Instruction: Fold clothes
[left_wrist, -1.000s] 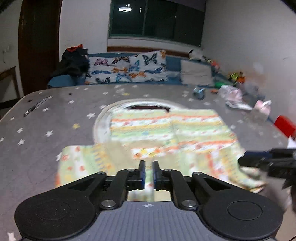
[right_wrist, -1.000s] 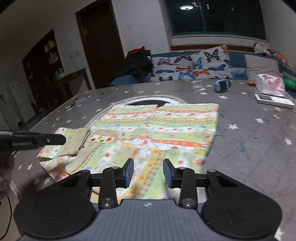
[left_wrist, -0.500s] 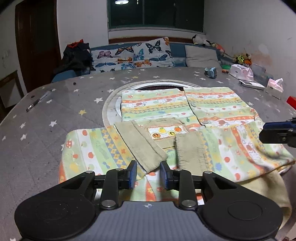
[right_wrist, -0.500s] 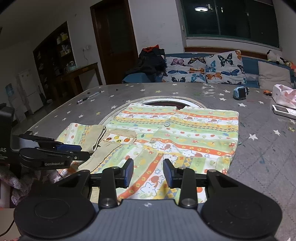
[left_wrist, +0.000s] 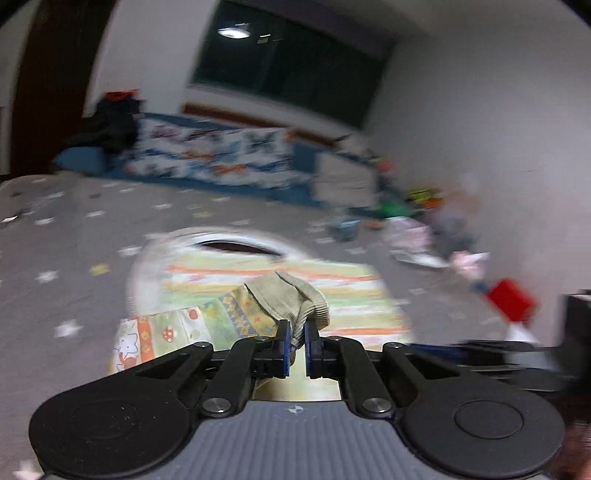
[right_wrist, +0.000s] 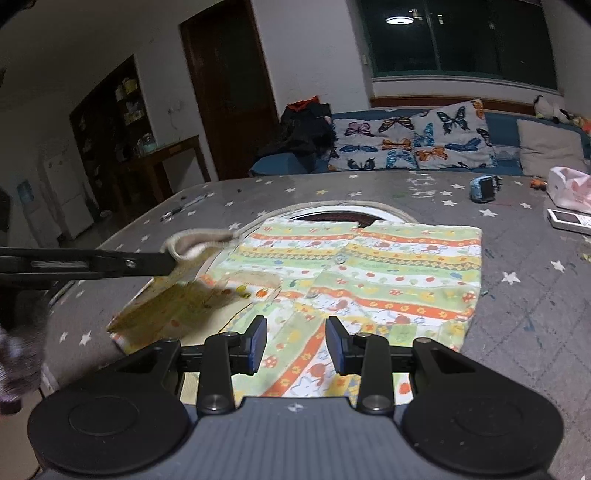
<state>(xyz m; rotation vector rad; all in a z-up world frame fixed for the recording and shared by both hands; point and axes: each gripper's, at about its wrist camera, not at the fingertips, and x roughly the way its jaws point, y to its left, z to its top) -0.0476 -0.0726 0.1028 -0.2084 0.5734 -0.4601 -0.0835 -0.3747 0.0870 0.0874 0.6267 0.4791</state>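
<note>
The left wrist view is smeared by motion: sofa (left_wrist: 221, 166) and clutter (left_wrist: 424, 229) (far right of the surface (left_wrist: 74, 240)) are unreadable. The right tongs (left_wrist: 480, 350) are blurred.

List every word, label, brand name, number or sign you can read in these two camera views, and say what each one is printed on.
None can be read.
Green striped cartoon-print garment: pictures only, any lettering too small to tell.
Small beige patch on the garment: fruit pictures, no readable words.
Left tool, seen from the side in the right wrist view: a pale strip on its arm, too blurred to read.
White flat device on the grey star-patterned table: nothing readable.
</note>
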